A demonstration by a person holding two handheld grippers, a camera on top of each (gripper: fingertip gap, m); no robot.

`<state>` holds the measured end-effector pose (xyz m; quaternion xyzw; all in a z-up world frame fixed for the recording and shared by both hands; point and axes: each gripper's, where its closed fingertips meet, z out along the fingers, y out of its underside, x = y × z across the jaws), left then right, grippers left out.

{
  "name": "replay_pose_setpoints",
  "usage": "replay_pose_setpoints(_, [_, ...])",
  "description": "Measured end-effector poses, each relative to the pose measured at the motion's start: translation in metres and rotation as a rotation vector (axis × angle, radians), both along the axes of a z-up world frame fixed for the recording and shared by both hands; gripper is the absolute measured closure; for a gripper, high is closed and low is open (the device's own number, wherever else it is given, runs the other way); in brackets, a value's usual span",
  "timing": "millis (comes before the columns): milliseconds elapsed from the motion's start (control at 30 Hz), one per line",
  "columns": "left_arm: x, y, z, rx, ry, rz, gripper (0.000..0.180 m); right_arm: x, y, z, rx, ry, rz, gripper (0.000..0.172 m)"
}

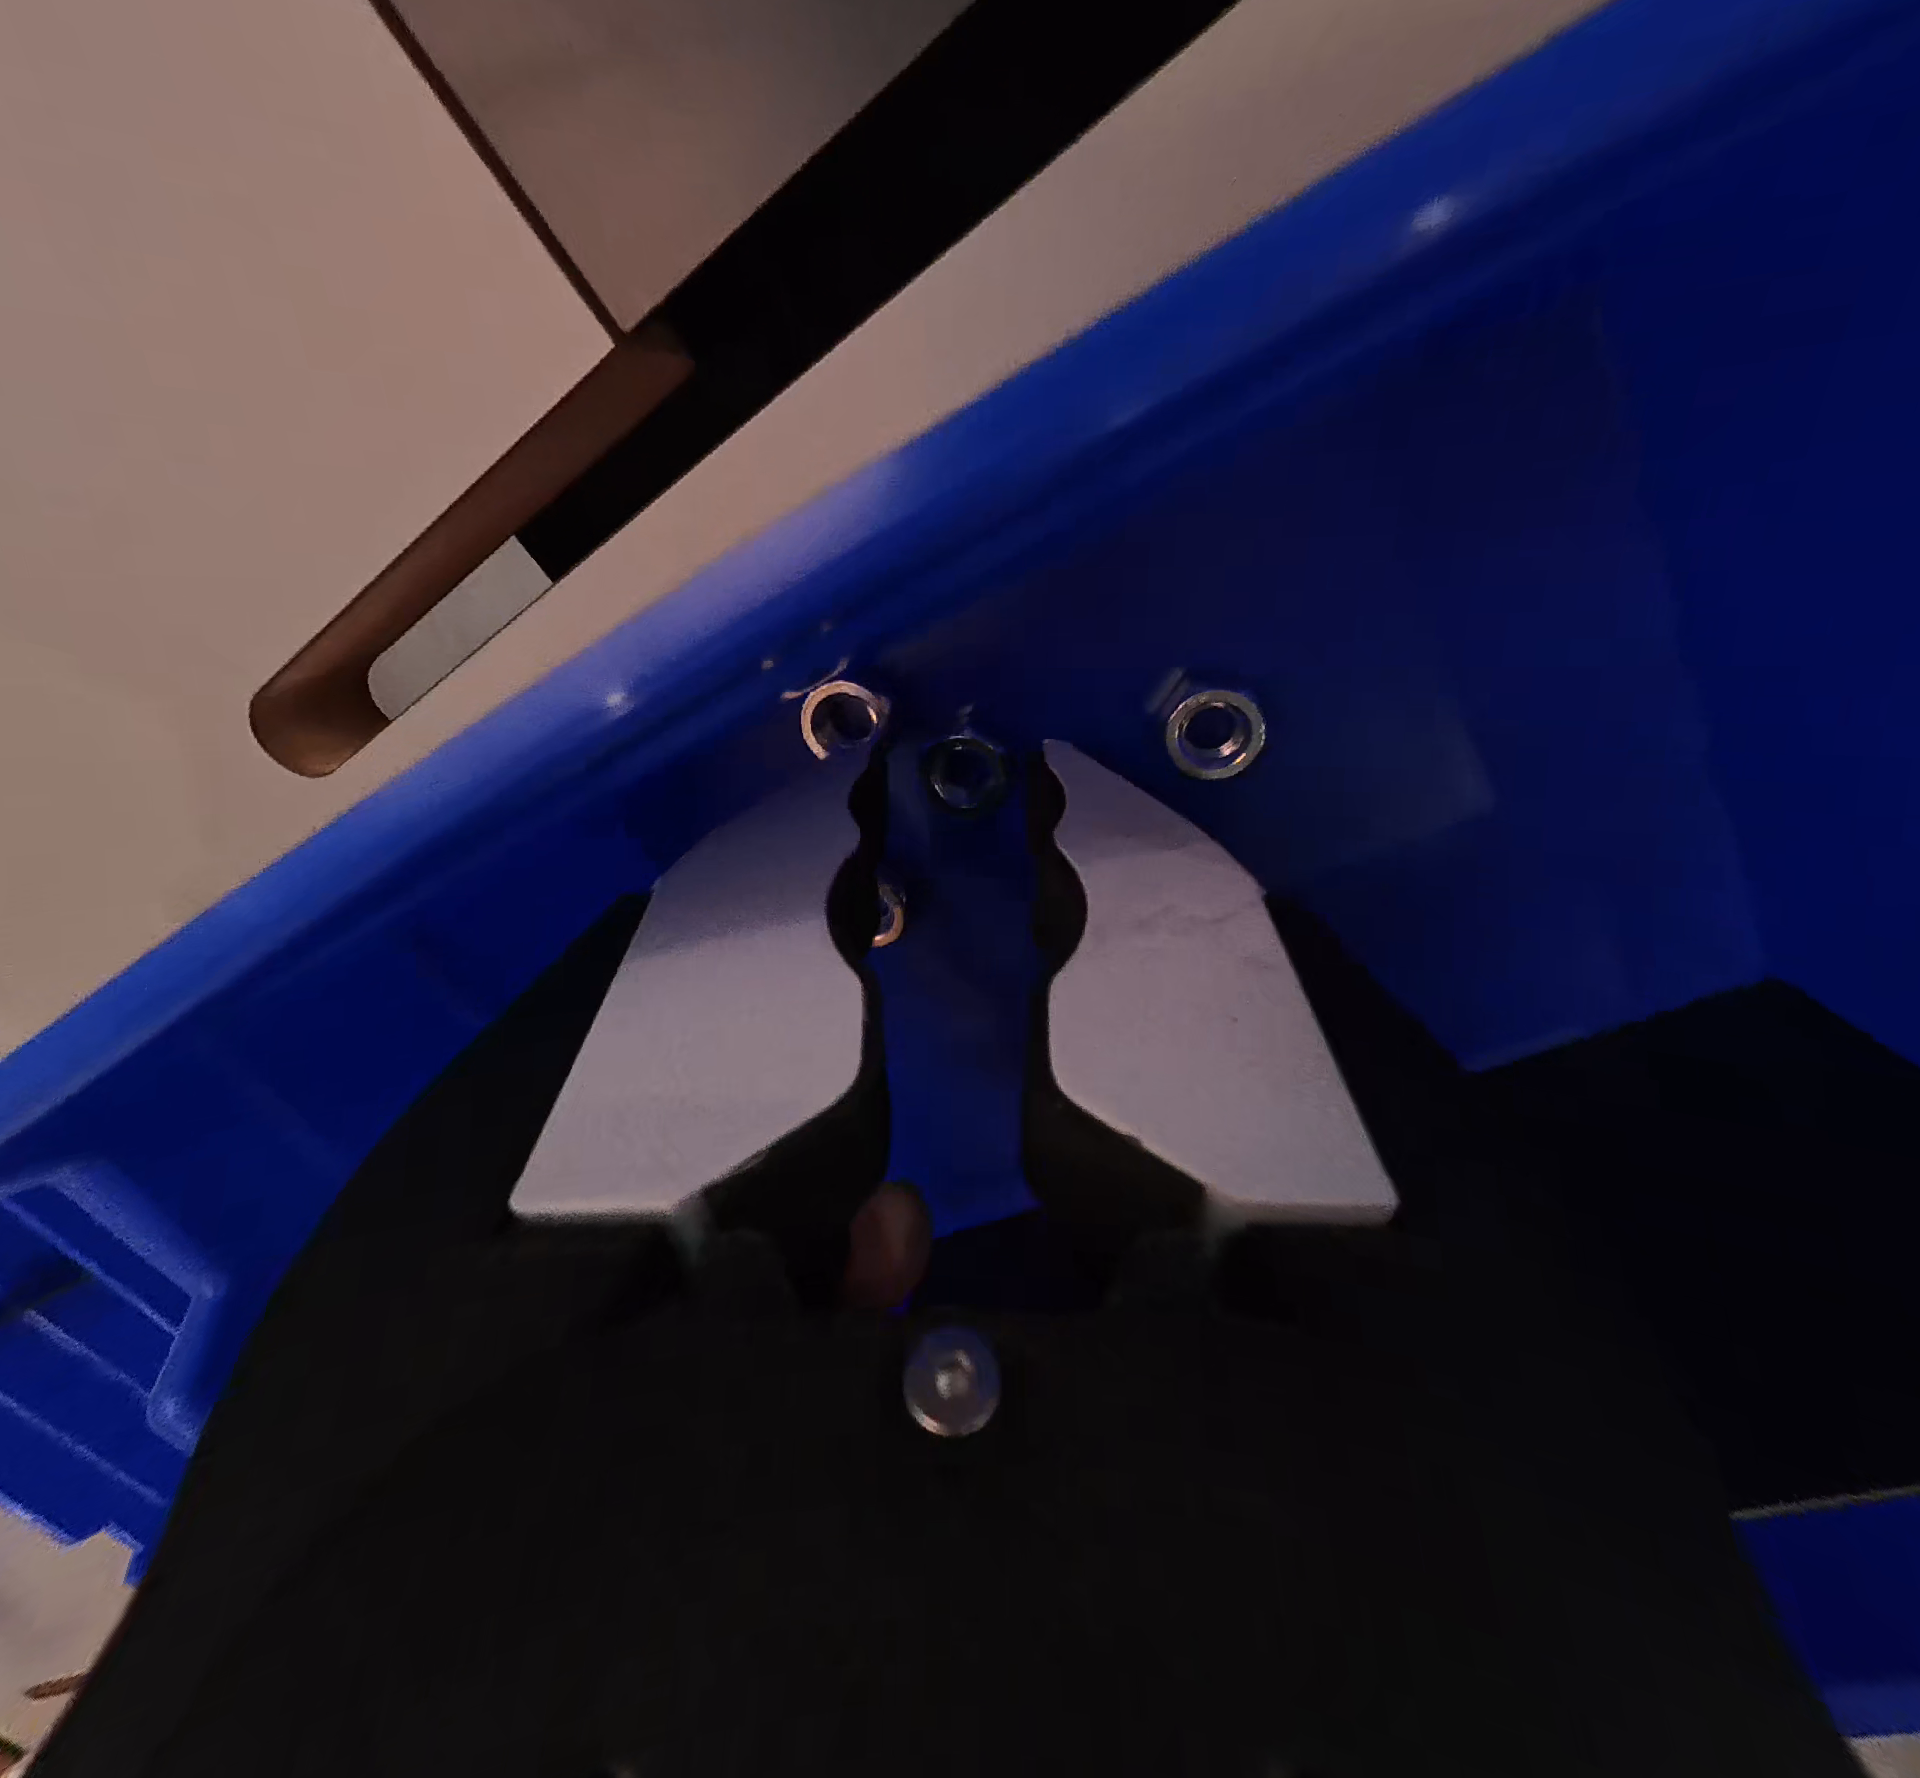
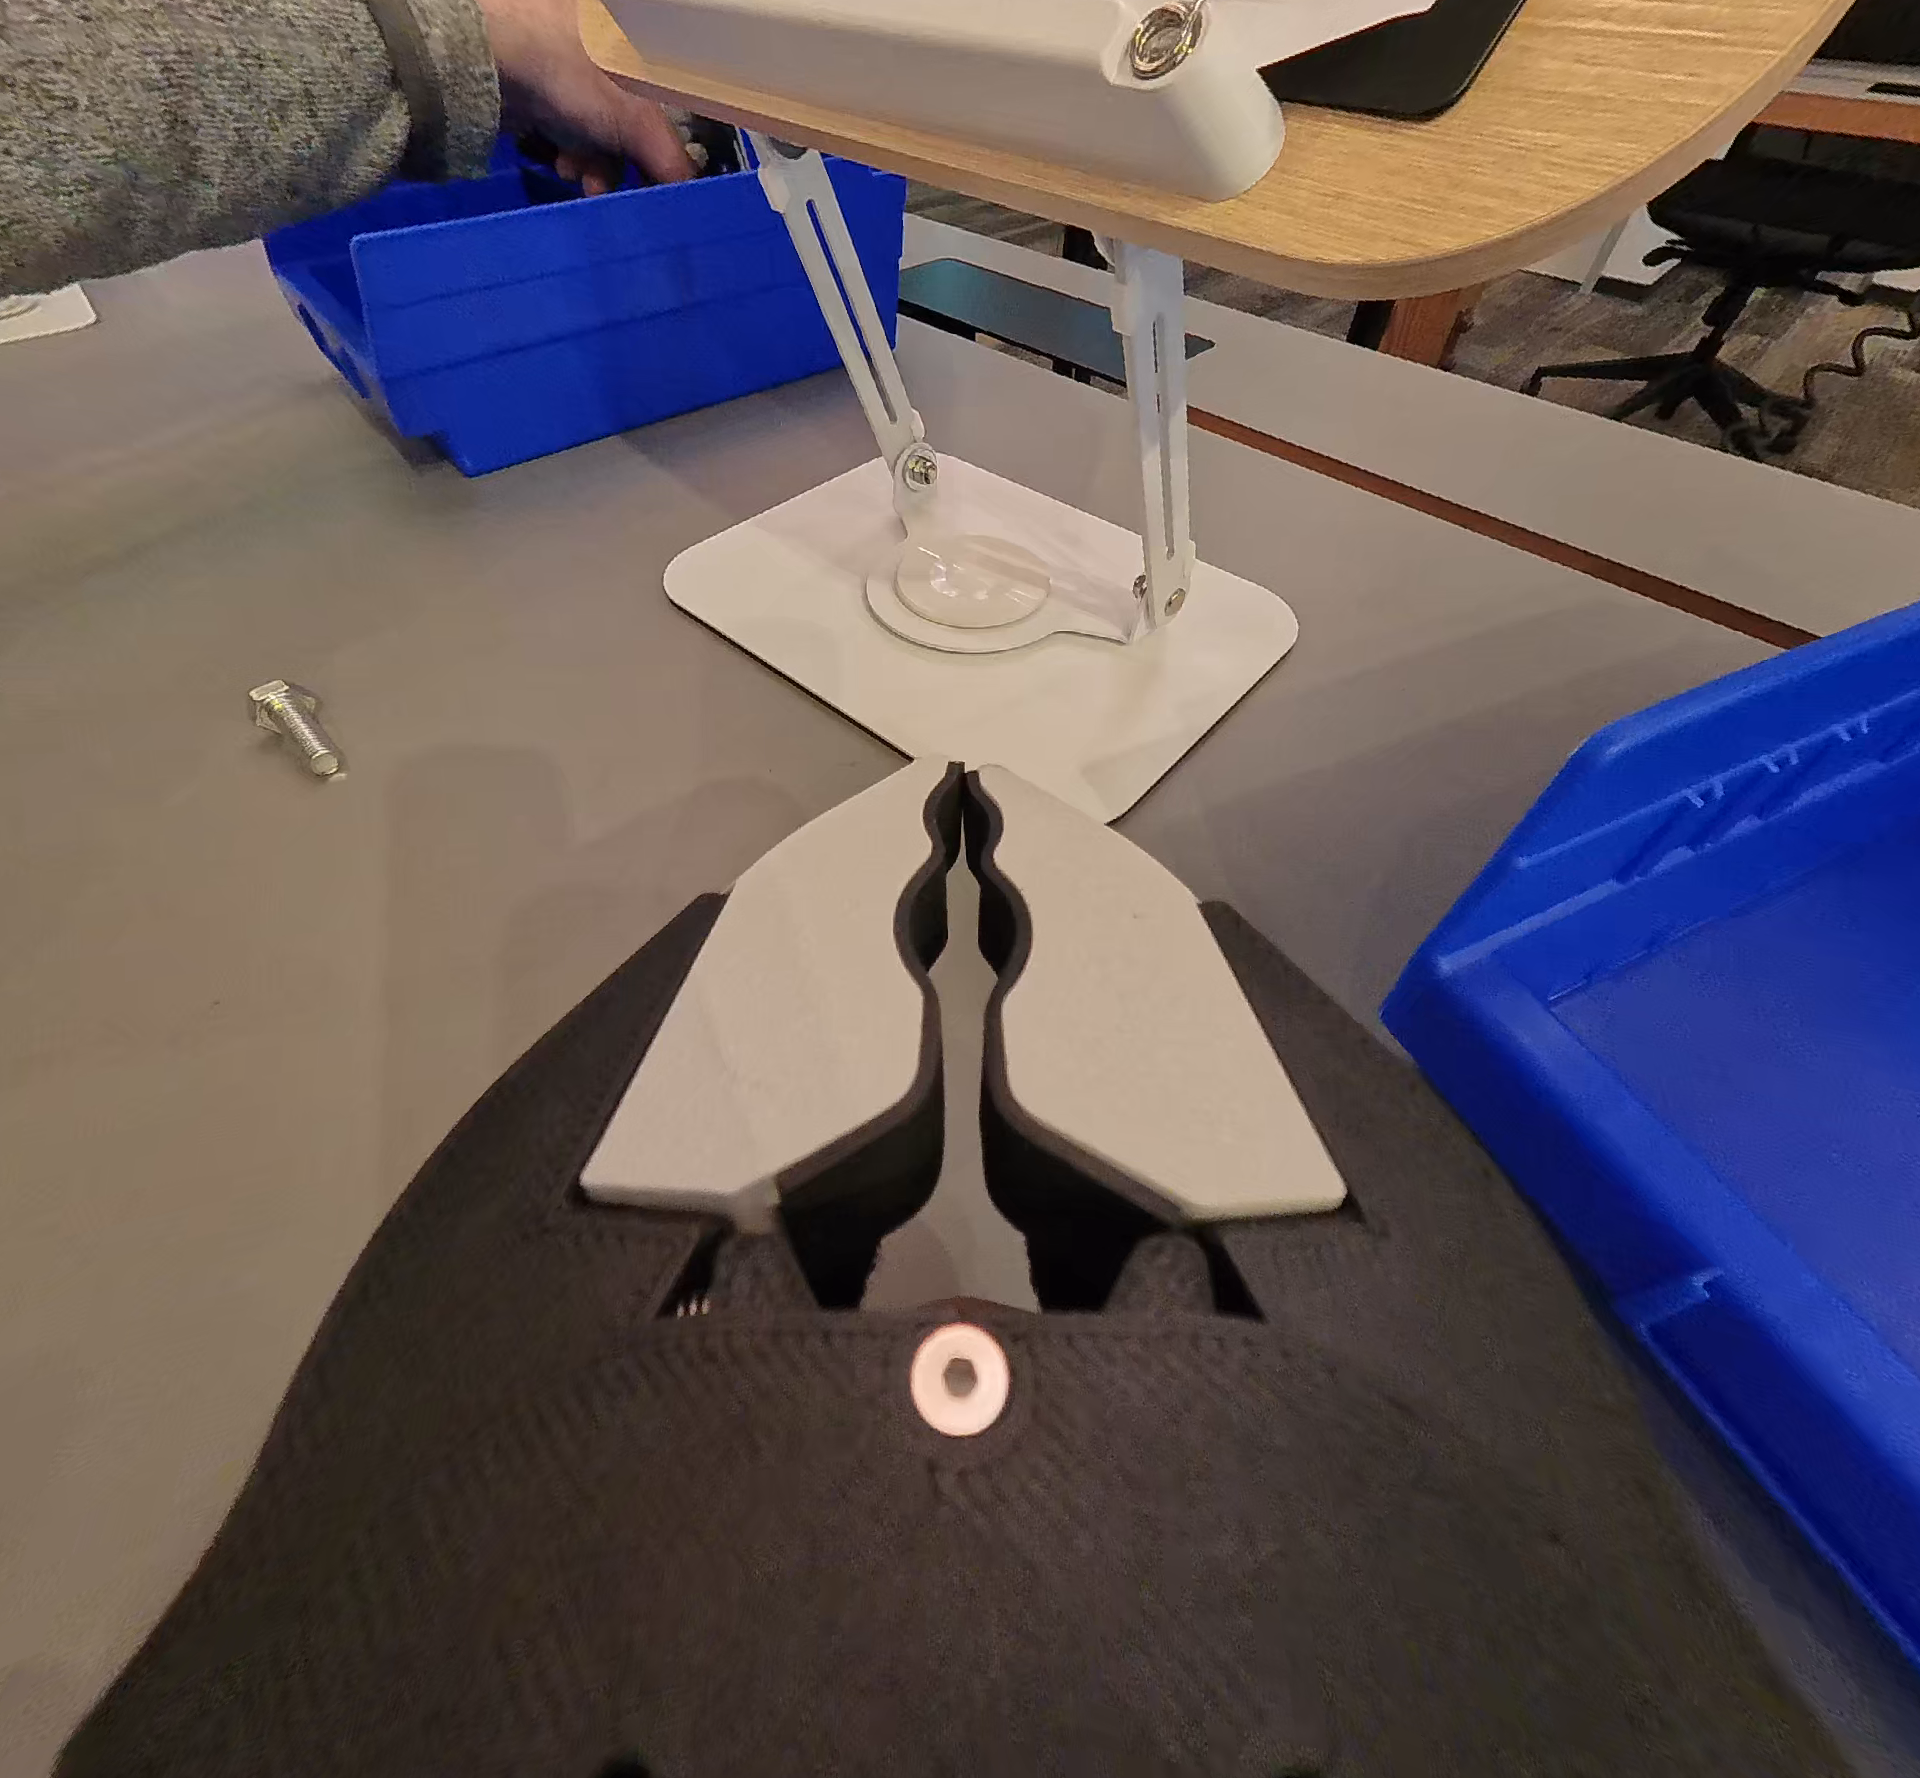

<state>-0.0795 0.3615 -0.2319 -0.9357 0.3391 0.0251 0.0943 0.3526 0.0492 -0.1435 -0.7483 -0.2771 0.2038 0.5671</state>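
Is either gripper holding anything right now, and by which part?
Neither. Left gripper is open inside the blue bin, a nut loose between its fingertips. Right gripper is shut, empty.

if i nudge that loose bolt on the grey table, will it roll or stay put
The bolt lies on its side, so its round threaded shank would probably roll, though the wider blocky head likely swings it in an arc. It looks like metal: stiff, fairly heavy for its size, probably sliding easily on the smooth table.

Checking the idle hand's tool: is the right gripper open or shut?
Shut: the right gripper has its fingertips meeting with nothing between them, above the grey table.
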Motion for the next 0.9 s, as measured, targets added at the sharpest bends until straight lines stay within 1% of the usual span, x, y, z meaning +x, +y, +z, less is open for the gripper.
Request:
replay_pose_setpoints(167, [-0.003,-0.005,-0.002,-0.035,0.031,-0.033,0.158,0.0,0.0,-0.001,-0.002,-0.003,0.0,0.172])
replay_pose_setpoints(300, [-0.003,-0.008,-0.004,-0.046,0.038,-0.045,0.154,0.0,0.0,-0.001,-0.003,-0.002,0.0,0.172])
replay_pose_setpoints(333, [-0.003,-0.008,-0.004,-0.05,0.038,-0.044,0.155,0.0,0.001,-0.001,-0.005,-0.003,0.001,0.172])
replay_pose_setpoints(400, [-0.004,-0.007,-0.004,-0.044,0.061,-0.053,0.162,-0.001,0.001,-0.002,-0.006,-0.005,0.002,0.172])
replay_pose_setpoints(500, [-0.004,-0.007,-0.004,-0.06,0.041,-0.046,0.163,0.0,0.001,-0.002,-0.006,-0.004,0.0,0.172])
replay_pose_setpoints(667, [-0.003,-0.009,-0.002,-0.047,0.051,-0.065,0.163,0.0,0.001,-0.002,-0.006,-0.005,0.001,0.172])
replay_pose_setpoints(767, [0.004,-0.011,0.013,0.008,0.009,-0.085,0.163,0.0,0.001,-0.002,-0.005,-0.005,0.002,0.172])
replay_pose_setpoints(833, [0.012,-0.017,0.029,0.042,-0.053,-0.103,0.163,0.0,0.001,-0.001,-0.003,-0.002,0.002,0.172])
replay_pose_setpoints(900, [0.016,-0.027,0.047,0.086,-0.081,-0.138,0.163,-0.001,0.0,0.0,-0.001,-0.002,0.004,0.172])
